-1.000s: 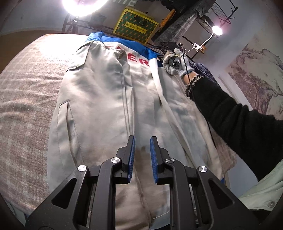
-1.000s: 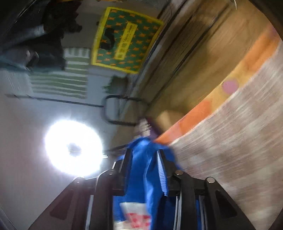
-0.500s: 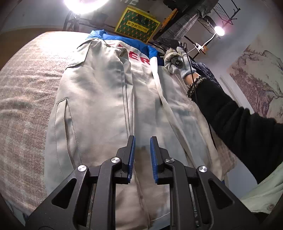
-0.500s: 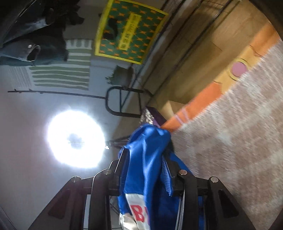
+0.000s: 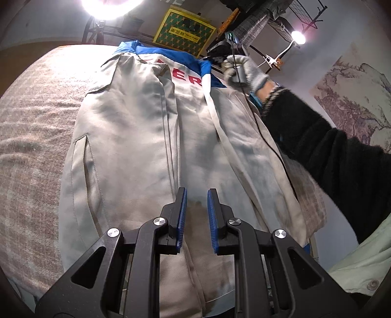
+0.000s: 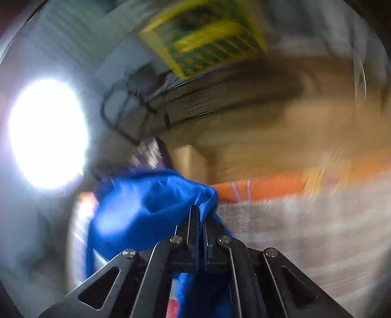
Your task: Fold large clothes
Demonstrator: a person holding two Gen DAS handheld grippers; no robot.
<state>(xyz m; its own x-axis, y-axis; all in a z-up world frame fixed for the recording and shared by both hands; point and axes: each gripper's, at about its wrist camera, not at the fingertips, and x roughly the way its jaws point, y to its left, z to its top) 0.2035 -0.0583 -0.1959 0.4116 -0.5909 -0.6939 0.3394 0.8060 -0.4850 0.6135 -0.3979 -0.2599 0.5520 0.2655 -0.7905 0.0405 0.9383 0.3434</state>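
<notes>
- A large pale grey jacket (image 5: 136,146) with a blue collar band (image 5: 168,52) and red letters lies spread flat on a bed covered by a pinkish checked blanket (image 5: 31,137).
- The left tongs (image 5: 197,203) hover above the jacket's lower middle, near its hem; the blue-lined jaws stand slightly apart with nothing between them, and only grey cloth shows below.
- The right tongs (image 6: 198,215) are clamped together on the blue collar fabric, which bunches up above and to the left of the jaws; they have just been closing on it.
- In the left wrist view a gloved hand (image 5: 244,71) grips the right tool at the jacket's far right corner, beside the collar, with a black fuzzy sleeve (image 5: 325,151) reaching in from the right.
- The right wrist view is heavily motion-blurred.
- Beyond the bed stand a yellow and green patterned box (image 5: 184,33), a bright round lamp (image 5: 110,7) and a smaller light (image 5: 298,37).
</notes>
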